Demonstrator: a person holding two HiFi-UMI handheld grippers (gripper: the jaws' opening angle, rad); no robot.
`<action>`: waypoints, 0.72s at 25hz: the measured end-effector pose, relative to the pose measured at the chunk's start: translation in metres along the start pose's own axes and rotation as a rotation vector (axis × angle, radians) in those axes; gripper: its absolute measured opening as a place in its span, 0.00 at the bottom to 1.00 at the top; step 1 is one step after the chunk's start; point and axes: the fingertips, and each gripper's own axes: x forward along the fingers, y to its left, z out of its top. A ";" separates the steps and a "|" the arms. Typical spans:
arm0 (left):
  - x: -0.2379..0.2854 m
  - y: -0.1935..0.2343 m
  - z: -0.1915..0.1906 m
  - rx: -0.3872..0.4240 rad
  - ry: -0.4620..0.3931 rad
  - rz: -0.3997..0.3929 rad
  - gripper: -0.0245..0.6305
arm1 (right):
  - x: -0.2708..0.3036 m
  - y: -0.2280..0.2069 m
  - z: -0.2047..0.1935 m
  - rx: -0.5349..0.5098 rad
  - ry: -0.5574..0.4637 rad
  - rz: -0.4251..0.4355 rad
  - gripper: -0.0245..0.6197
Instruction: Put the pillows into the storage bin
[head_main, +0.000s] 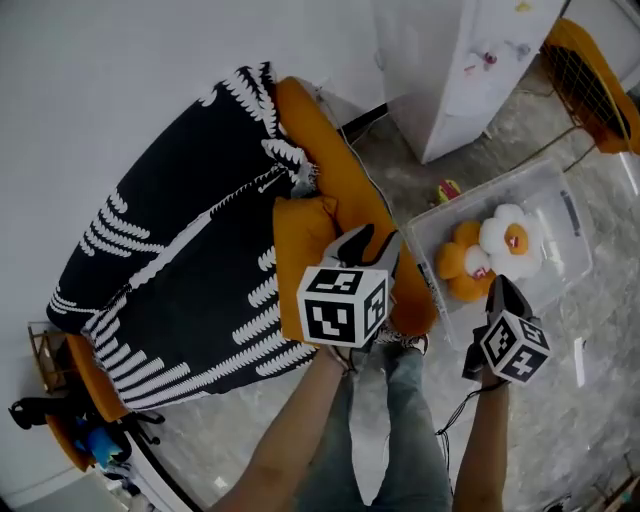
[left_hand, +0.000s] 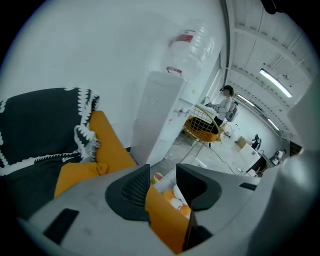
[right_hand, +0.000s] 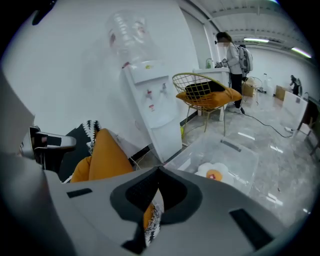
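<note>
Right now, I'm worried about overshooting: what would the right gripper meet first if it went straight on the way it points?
Probably the white flower pillow in the clear storage bin; depth is unclear, so the bin's wall might come first.

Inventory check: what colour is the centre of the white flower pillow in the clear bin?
Orange; white flower pillow shows best in head view.

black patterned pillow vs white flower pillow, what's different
The black patterned pillow has white markings and orange edging; the white flower pillow has petals round an orange centre. The patterned one looks far larger. The flower pillow lies in the storage bin; the patterned one is outside it. Both show orange.
</note>
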 end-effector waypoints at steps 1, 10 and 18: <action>-0.009 0.016 -0.002 -0.015 -0.005 0.020 0.29 | 0.003 0.013 -0.003 -0.014 0.007 0.011 0.04; -0.079 0.131 -0.049 -0.118 0.005 0.178 0.29 | 0.029 0.115 -0.024 -0.115 0.056 0.101 0.04; -0.107 0.175 -0.097 -0.157 0.049 0.262 0.29 | 0.032 0.160 -0.029 -0.203 0.073 0.130 0.04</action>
